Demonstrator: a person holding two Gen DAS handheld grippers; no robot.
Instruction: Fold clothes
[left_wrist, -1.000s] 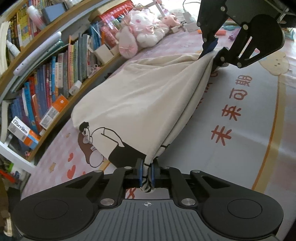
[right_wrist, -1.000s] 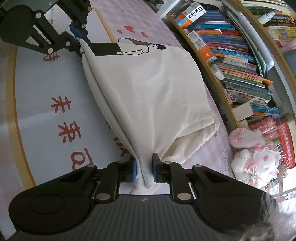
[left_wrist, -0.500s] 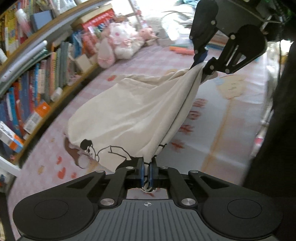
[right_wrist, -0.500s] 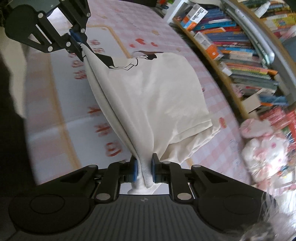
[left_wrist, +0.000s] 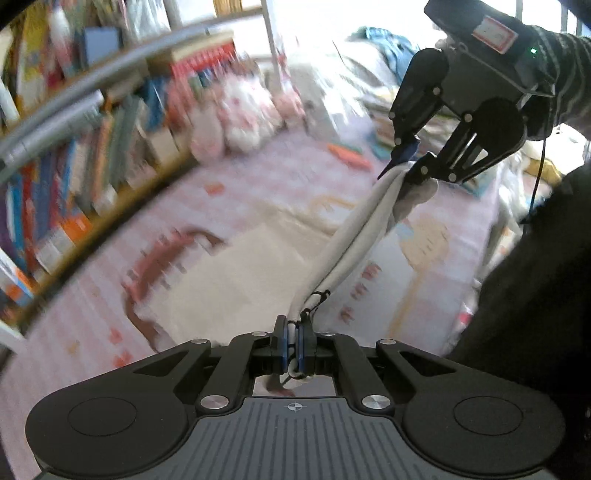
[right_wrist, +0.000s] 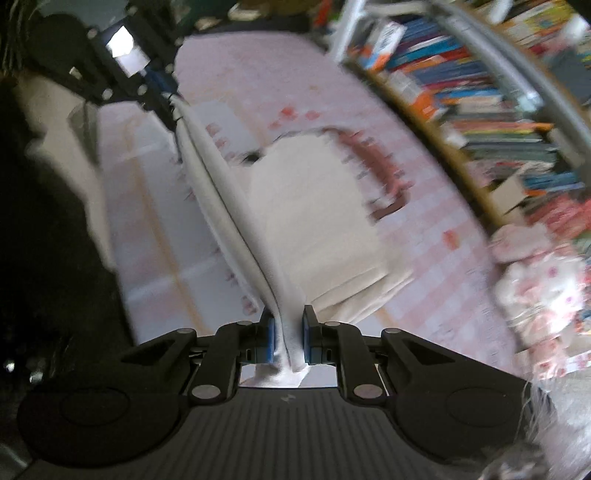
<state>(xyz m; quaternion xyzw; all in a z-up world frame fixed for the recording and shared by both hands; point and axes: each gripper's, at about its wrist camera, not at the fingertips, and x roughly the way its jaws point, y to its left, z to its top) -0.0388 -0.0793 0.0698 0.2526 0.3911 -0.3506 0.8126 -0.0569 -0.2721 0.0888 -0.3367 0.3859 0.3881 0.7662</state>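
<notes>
Left-wrist view: my left gripper and right gripper each pinch, nearly closed, one end of the soft, light cream cotton garment, taut between fingers, its body sagging to the bed below.

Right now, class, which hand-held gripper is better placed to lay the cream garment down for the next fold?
Neither: the left hand-held gripper and right hand-held gripper each pinch one end of the garment, stretched taut between them, so they should probably lower together.
</notes>
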